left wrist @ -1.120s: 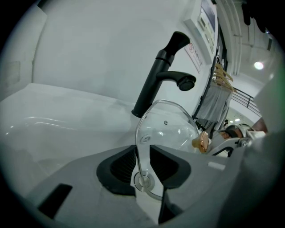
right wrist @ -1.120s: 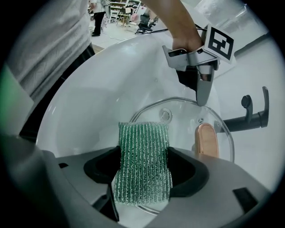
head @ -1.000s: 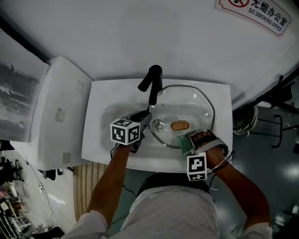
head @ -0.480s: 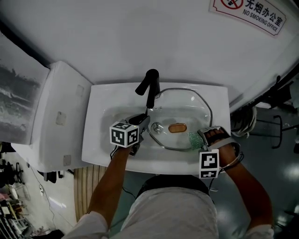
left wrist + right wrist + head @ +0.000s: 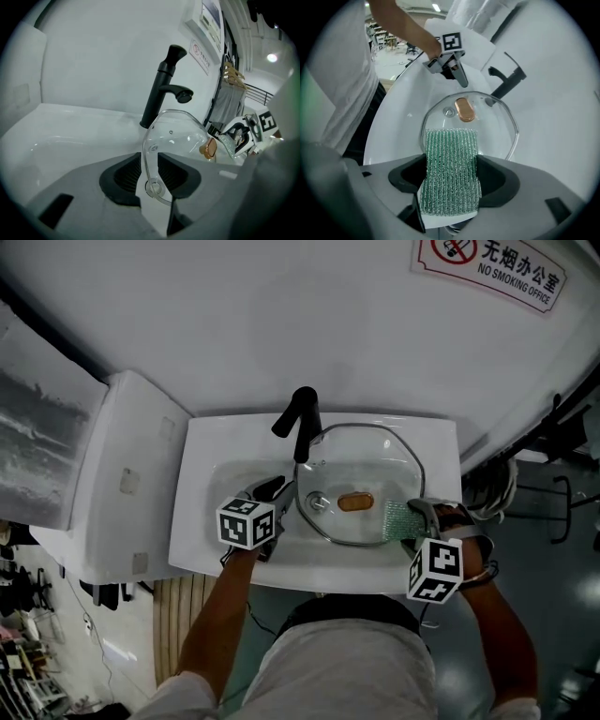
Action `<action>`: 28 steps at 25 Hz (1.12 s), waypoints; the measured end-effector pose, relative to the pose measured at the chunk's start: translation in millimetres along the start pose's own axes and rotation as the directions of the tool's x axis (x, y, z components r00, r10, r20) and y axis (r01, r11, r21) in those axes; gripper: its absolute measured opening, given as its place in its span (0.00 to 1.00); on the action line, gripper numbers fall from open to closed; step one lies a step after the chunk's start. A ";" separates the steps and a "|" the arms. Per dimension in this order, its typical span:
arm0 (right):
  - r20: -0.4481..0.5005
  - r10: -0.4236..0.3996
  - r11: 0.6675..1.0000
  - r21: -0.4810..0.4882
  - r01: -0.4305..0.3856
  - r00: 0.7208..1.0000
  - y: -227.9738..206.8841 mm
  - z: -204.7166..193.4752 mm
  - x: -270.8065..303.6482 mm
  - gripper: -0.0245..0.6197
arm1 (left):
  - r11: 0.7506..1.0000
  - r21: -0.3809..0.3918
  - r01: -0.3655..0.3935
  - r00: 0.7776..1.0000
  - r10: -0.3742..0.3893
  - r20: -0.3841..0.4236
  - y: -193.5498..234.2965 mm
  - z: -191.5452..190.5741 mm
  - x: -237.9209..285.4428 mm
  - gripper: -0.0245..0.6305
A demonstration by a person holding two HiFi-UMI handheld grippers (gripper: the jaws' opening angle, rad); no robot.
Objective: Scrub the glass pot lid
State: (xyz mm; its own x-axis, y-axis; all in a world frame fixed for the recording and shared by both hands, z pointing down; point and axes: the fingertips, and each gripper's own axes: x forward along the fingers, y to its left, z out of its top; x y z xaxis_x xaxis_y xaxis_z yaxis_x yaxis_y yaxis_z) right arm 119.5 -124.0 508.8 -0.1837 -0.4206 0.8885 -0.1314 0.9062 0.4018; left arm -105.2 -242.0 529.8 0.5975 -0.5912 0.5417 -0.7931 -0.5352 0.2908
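**Lid braced at its rim, scouring pad poised at the sink's right edge**

The glass pot lid (image 5: 367, 470) sits in the right half of the white sink (image 5: 202, 549), its far rim close to the black tap (image 5: 305, 427) and its bronze knob (image 5: 355, 502) facing up toward the person. The left gripper (image 5: 150, 173) has its jaws partly closed on the lid's left rim, the thin glass edge pinched between the ribbed pads. That grip looks meant to steady the lid and hold it tilted over the basin, so it cannot slide or spin under scrubbing pressure.

The right gripper (image 5: 451, 177) is clamped on a green scouring pad (image 5: 452, 145), holding its lower part so that most of the pad sticks out past the jaws. This leaves a broad working face free to meet the glass while the hard jaws stay off it. The pad hangs over the lid's rim near the sink's right edge, opposite the left gripper. Whether it touches the glass cannot be told.

Judging from this, the scrub is under way or about to resume, with the pad placed to sweep across toward the knob.
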 end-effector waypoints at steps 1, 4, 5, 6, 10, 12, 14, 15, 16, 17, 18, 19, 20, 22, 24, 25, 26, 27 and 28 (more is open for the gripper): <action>0.025 -0.011 0.999 0.038 0.010 1.000 -4.9 3.2 -4.6 0.55 | 1.000 0.003 -0.004 1.000 0.004 0.011 -1.6 2.4 -4.3 0.20; 0.105 -0.053 0.988 0.148 0.037 0.993 -21.2 13.8 -19.1 0.55 | 1.000 0.015 -0.007 0.998 0.007 0.056 -11.7 13.5 -18.1 0.20; 0.133 -0.069 0.982 0.183 0.044 0.989 -26.7 17.6 -23.9 0.55 | 1.000 0.021 -0.006 0.997 0.004 0.076 -17.1 18.8 -23.0 0.20; 0.160 -0.085 0.975 0.216 0.049 0.983 -32.1 21.3 -28.7 0.55 | 1.000 0.027 -0.003 0.995 0.000 0.097 -23.4 24.5 -28.0 0.20; 0.265 -0.139 0.941 0.335 0.043 0.954 -51.4 36.4 -47.4 0.55 | 0.998 0.053 0.019 0.982 -0.028 0.187 -54.8 48.5 -48.8 0.20; 0.322 -0.168 0.920 0.392 0.030 0.932 -61.1 45.5 -56.8 0.55 | 0.997 0.068 0.032 0.972 -0.047 0.231 -70.8 60.9 -59.0 0.20; 0.381 -0.199 0.896 0.444 0.010 0.903 -70.5 54.7 -65.9 0.55 | 0.995 0.086 0.045 0.960 -0.067 0.273 -87.1 73.8 -68.6 0.20; 0.409 -0.213 0.884 0.468 -0.003 0.887 -74.5 59.2 -70.0 0.55 | 0.994 0.098 0.053 0.953 -0.080 0.293 -95.5 80.5 -73.0 0.20; 0.434 -0.226 0.873 0.488 -0.017 0.872 -77.9 63.9 -74.0 0.55 | 0.992 0.110 0.061 0.946 -0.092 0.311 -103.8 87.2 -77.5 0.20; 0.457 -0.238 0.863 0.504 -0.029 0.857 -81.0 69.1 -78.1 0.55 | 0.990 0.123 0.068 0.939 -0.105 0.329 -111.9 93.9 -82.1 0.20; 0.479 -0.249 0.856 0.516 -0.040 0.842 -83.9 74.4 -82.3 0.55 | 0.988 0.137 0.073 0.931 -0.117 0.345 -119.4 100.5 -86.8 0.19; 0.501 -0.260 0.849 0.525 -0.052 0.826 -86.7 79.9 -86.6 0.55 | 0.986 0.151 0.076 0.924 -0.126 0.360 -126.2 107.0 -91.4 0.19; 0.523 -0.270 0.843 0.535 -0.064 0.808 -89.6 85.3 -91.3 0.55 | 0.983 0.166 0.076 0.918 -0.134 0.374 -132.2 113.3 -95.8 0.18; 0.565 -0.293 0.830 0.551 -0.088 0.772 -95.2 94.9 -101.1 0.55 | 0.978 0.195 0.069 0.905 -0.144 0.400 -142.4 125.6 -104.2 0.16; 0.606 -0.311 0.821 0.559 -0.114 0.732 -99.8 102.8 -110.9 0.55 | 0.974 0.219 0.060 0.891 -0.151 0.427 -151.0 136.8 -111.8 0.15; 0.628 -0.317 0.818 0.560 -0.130 0.710 -101.7 106.7 -115.9 0.55 | 0.972 0.229 0.054 0.885 -0.153 0.440 -154.7 141.7 -115.2 0.14; 0.650 -0.323 0.813 0.562 -0.149 0.688 -103.5 110.5 -121.1 0.55 | 0.971 0.236 0.047 0.879 -0.152 0.453 -157.8 146.0 -118.2 0.13; 0.669 -0.330 0.807 0.566 -0.168 0.666 -105.3 114.0 -126.3 0.55 | 0.970 0.240 0.041 0.873 -0.151 0.463 -160.7 149.6 -120.8 0.12; 0.686 -0.337 0.800 0.570 -0.187 0.645 -106.9 117.1 -131.4 0.55 | 0.969 0.245 0.036 0.868 -0.152 0.473 -163.3 152.5 -123.1 0.11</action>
State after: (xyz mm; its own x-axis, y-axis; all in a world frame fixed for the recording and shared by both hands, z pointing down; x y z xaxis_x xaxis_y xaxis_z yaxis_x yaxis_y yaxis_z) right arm 43.7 -170.5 323.2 -0.7421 -0.6065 0.2855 -0.6257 0.7795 0.0293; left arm -31.2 -173.9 295.4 0.6948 -0.7172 0.0535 -0.7180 -0.6875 0.1084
